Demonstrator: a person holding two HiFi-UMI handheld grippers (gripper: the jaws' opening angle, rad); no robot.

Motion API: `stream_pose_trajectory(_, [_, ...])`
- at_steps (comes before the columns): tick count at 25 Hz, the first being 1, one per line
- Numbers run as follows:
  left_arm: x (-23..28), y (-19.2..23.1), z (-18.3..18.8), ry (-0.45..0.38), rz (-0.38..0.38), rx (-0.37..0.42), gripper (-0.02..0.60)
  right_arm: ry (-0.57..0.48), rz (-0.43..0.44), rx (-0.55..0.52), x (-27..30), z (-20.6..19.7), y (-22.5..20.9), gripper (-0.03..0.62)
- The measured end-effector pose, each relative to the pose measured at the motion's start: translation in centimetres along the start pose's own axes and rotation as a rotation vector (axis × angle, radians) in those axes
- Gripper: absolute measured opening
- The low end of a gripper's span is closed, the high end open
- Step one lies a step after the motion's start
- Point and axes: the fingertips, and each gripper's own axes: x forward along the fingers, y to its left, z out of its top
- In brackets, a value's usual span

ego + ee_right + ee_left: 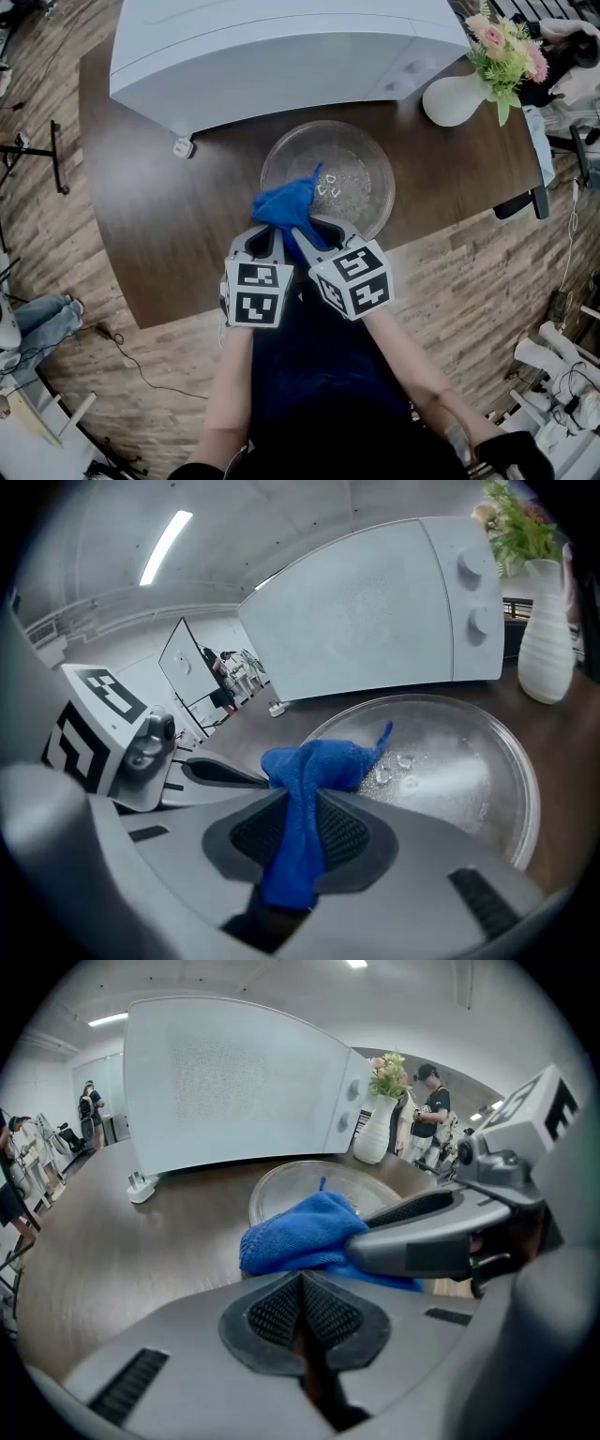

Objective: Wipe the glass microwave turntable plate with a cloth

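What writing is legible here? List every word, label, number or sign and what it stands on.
No readable text anywhere.
Marker cubes: black-and-white square patterns only, no letters.
Microwave: no print visible beside its knobs.
Blue cloth: no label text visible.

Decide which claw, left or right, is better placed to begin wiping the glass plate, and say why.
Right. The right claw is shut on the blue cloth, which lies over the near rim of the glass plate. The left claw is shut and empty.
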Motion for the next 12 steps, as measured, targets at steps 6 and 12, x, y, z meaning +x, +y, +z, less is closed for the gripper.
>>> stream_pose_trajectory(6, [0.0,0.0,0.0,0.0,0.0,0.005,0.002,0.005,-0.025,0.006,-0.6,-0.2,-1.4,0.075])
stream_pose_trajectory(12, [0.0,0.0,0.0,0.002,-0.003,0.007,0.002,0.005,-0.057,0.016,-1.5,-0.5,-2.9,0.075])
